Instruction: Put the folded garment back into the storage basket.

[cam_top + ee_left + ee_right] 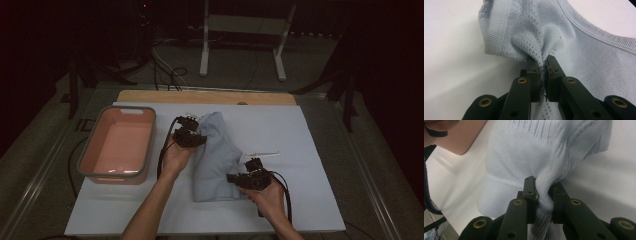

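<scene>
Pink bin [118,145] at surface's [310,130] left. Beside it, our left hand-held gripper [192,134] clamps light-blue garment [215,155]; right hand-held gripper [248,176] clamps its near edge. Risk: thin pinch slips, garment drops short of bin.

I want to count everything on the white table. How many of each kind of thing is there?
Light blue garment: 1
Pink bin: 1
Hand-held gripper: 2, the left and the right, each clamped on the garment
Total: 4
</scene>
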`<action>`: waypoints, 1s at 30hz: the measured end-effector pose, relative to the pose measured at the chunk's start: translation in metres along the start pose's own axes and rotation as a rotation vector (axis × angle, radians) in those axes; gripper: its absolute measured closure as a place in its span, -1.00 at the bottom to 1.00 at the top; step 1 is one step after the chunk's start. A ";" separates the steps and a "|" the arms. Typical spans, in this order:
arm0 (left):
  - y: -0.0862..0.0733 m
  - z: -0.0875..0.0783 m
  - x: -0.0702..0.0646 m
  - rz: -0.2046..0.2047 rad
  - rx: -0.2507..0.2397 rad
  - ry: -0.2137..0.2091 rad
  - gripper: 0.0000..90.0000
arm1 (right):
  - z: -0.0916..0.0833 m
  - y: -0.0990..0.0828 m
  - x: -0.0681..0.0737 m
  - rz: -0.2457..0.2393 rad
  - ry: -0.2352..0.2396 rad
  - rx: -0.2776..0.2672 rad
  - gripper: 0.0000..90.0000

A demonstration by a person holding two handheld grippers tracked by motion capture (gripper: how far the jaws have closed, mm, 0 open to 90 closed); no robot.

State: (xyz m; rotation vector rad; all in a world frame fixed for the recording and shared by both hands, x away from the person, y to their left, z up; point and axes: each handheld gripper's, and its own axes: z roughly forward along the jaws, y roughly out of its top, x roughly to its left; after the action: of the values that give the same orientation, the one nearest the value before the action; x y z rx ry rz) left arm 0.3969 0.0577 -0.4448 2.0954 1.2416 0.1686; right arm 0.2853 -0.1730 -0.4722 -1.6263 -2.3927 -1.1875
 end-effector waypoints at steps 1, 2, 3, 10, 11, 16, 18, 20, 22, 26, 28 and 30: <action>0.000 -0.001 0.000 0.000 -0.003 0.000 0.88 | 0.000 0.001 0.001 -0.001 0.002 0.000 0.74; 0.000 -0.001 0.000 0.000 -0.003 0.000 0.89 | 0.000 0.001 0.002 -0.001 0.001 -0.005 0.74; 0.002 -0.003 0.001 0.002 -0.004 0.003 0.88 | 0.000 0.003 0.002 -0.003 0.005 -0.005 0.74; 0.004 -0.009 0.007 0.000 -0.012 0.002 0.88 | 0.002 0.008 0.008 -0.002 0.015 -0.016 0.74; 0.004 -0.010 0.009 -0.002 -0.015 0.001 0.88 | 0.002 0.008 0.009 -0.001 0.018 -0.019 0.74; 0.007 -0.015 0.012 0.006 -0.019 0.001 0.88 | 0.003 0.013 0.013 -0.006 0.022 -0.022 0.74; 0.009 -0.017 0.014 0.018 -0.016 0.004 0.88 | 0.003 0.015 0.016 -0.009 0.023 -0.026 0.74; 0.010 -0.020 0.015 0.019 -0.020 0.004 0.88 | 0.004 0.018 0.018 -0.011 0.023 -0.030 0.74; 0.012 -0.022 0.017 0.023 -0.025 0.007 0.88 | 0.003 0.020 0.019 -0.012 0.025 -0.033 0.74; 0.014 -0.027 0.020 0.027 -0.037 0.006 0.88 | 0.004 0.024 0.022 -0.013 0.026 -0.039 0.74; 0.015 -0.029 0.022 0.028 -0.041 0.005 0.88 | 0.004 0.026 0.024 -0.014 0.028 -0.041 0.74; 0.015 -0.031 0.024 0.026 -0.048 0.004 0.88 | 0.005 0.029 0.025 -0.018 0.027 -0.042 0.74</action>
State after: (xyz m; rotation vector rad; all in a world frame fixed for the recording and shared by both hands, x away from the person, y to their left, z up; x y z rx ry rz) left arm 0.4075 0.0872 -0.4174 2.0721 1.2011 0.2119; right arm 0.2986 -0.1455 -0.4488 -1.5927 -2.3866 -1.2628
